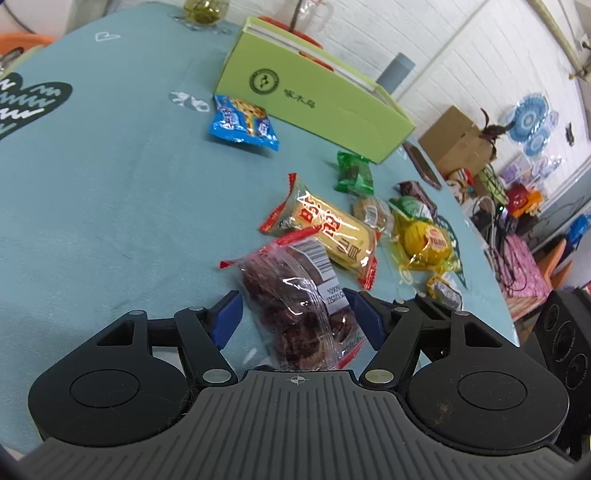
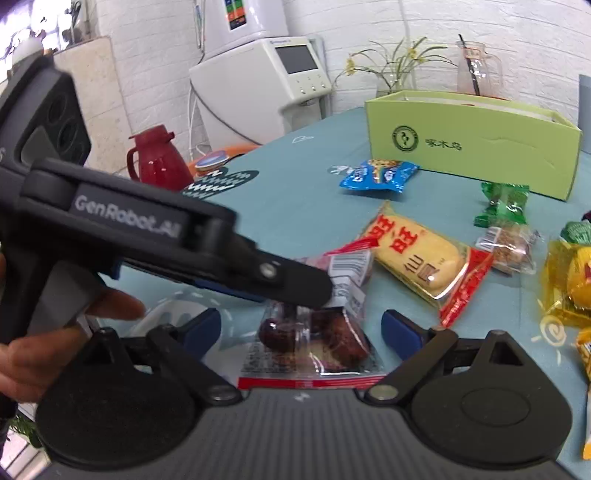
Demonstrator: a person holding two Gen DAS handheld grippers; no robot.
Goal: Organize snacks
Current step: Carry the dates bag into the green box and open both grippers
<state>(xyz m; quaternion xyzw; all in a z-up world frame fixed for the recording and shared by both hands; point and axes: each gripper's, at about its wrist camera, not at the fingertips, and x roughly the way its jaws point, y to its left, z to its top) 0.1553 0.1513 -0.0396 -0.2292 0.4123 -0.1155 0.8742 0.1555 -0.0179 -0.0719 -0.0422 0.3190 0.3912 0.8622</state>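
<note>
Right wrist view alone shows red jug [image 2: 157,162]; both tools' jaws apart.

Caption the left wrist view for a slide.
Left gripper straddles a clear bag of red dates on the teal tablecloth, snacks scattered beyond.

White brick walls [image 2: 480,26] enclose a brightly lit room where a white water dispenser [image 2: 258,81] stands behind the table's teal cloth [image 1: 92,184], with cardboard boxes [image 1: 458,144] and clutter beyond.
</note>
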